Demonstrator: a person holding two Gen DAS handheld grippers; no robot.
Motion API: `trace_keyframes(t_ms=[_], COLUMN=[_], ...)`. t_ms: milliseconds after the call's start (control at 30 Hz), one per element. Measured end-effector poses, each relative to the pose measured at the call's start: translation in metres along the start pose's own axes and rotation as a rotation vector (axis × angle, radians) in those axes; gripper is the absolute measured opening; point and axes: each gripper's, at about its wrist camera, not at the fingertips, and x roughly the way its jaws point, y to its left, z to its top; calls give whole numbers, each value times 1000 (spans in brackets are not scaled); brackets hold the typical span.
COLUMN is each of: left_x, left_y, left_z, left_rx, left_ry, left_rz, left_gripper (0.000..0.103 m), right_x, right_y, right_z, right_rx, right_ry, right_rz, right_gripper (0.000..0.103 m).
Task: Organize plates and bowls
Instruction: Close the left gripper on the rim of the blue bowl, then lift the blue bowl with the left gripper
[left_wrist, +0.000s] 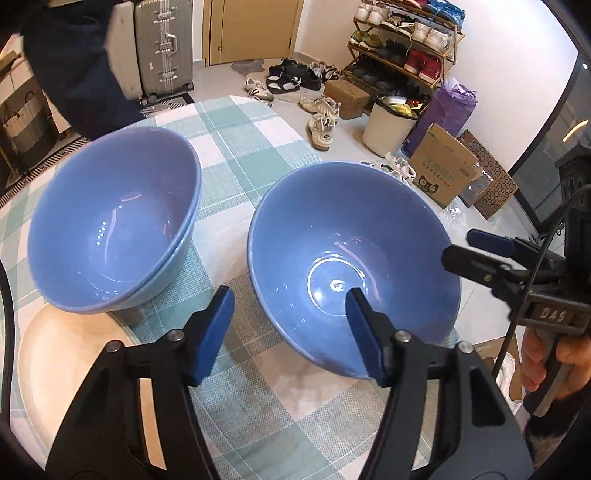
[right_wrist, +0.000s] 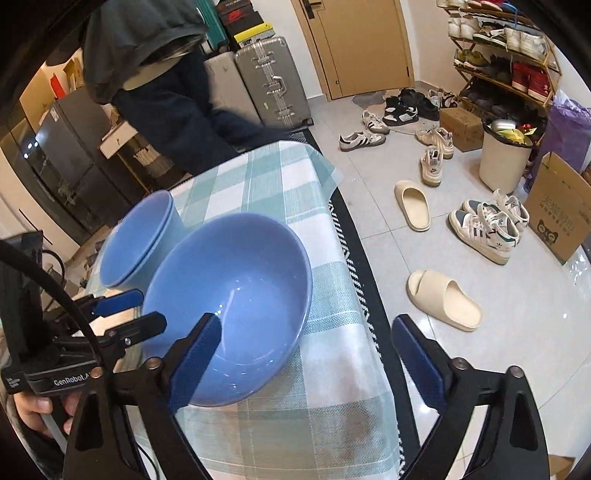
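Note:
A single blue bowl (left_wrist: 354, 266) (right_wrist: 236, 302) stands on the checked tablecloth (left_wrist: 236, 147) near the table's right edge. A stack of two blue bowls (left_wrist: 110, 221) (right_wrist: 140, 240) stands to its left. A cream plate (left_wrist: 74, 362) lies at the near left. My left gripper (left_wrist: 291, 314) is open, its fingers astride the single bowl's near-left rim. My right gripper (right_wrist: 306, 350) is open, its left finger inside that bowl's near rim; it also shows in the left wrist view (left_wrist: 469, 247) beside the bowl's right rim.
The table's right edge (right_wrist: 354, 295) drops to a tiled floor with slippers (right_wrist: 443, 299), several shoes, a white bin (right_wrist: 506, 158), a cardboard box (left_wrist: 443, 173) and a shoe rack (left_wrist: 406, 48). A person in dark clothes (right_wrist: 166, 107) stands beyond the table's far end.

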Motion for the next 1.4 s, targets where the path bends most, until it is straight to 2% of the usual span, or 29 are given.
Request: trace_keyframes(t_ms=[67,100,233,367,467,600,667,1400], left_x=[4,7,20,26,32,34,36,31], left_y=[-1,-2,0,0,1,5,5,3], left_z=[0,1,1,2,3,4,5,4], left_rx=[-5,-6,-22,-32,-25,-23,-18,14], left_ry=[6,9,31,41,44,47,46,39], left_rz=[0,0,-9,-15,8,10,11,37], left_gripper=[57,57,44,37,30,19,18,18], right_x=[6,8,11,16,18,20,20,20], right_y=[0,1,2,2,3,9,12,21], right_z=[-1,-1,-2,-1,-1,-3,-4,-3], right_rx=[-2,-3,-12,-12,-23,-51,-62,-93], right_ry=[12,13,14,26,28,27,28,-6], right_rz=[5,15,19,16,17,17,22,1], right_gripper=[79,78,74,60,50,42,38,37])
